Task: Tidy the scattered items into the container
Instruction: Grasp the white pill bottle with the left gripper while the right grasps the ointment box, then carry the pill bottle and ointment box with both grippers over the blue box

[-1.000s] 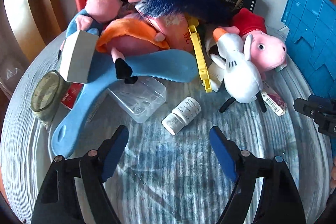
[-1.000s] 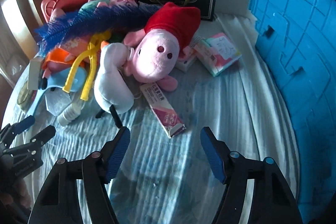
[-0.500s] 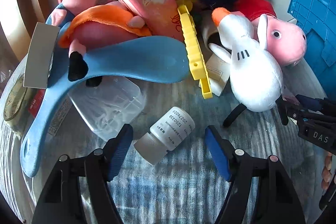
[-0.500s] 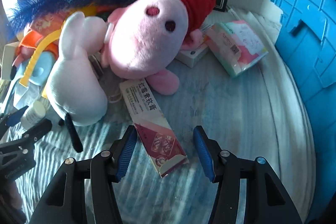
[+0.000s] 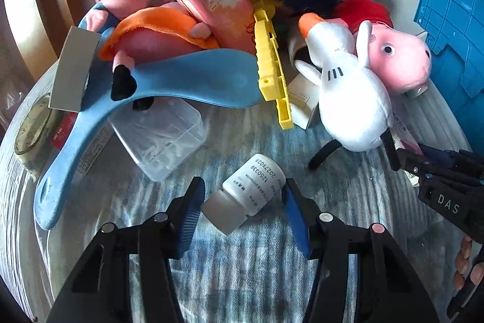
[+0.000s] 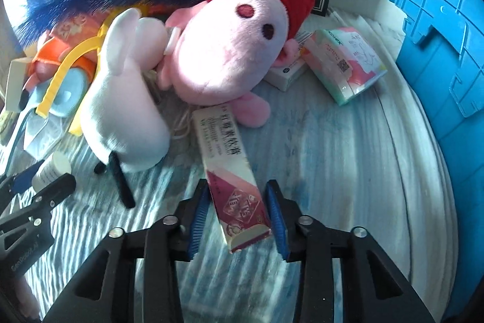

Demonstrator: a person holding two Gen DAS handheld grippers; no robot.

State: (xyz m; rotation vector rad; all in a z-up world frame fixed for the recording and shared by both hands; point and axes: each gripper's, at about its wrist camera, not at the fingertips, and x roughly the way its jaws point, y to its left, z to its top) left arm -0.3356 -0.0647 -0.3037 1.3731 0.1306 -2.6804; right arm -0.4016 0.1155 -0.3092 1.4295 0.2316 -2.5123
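Now, in the left wrist view, our left gripper (image 5: 242, 203) straddles the white bottle (image 5: 246, 197), which lies on its side on the table (image 5: 348, 217). Its jaws are closing, the right pad at the bottle's base and the left just short of the cap. In the right wrist view, our right gripper (image 6: 237, 212) is closing on the pink carton (image 6: 233, 180), its pads almost touching the narrow sides, probably for lifting. The blue container (image 6: 447, 50) waits at right.
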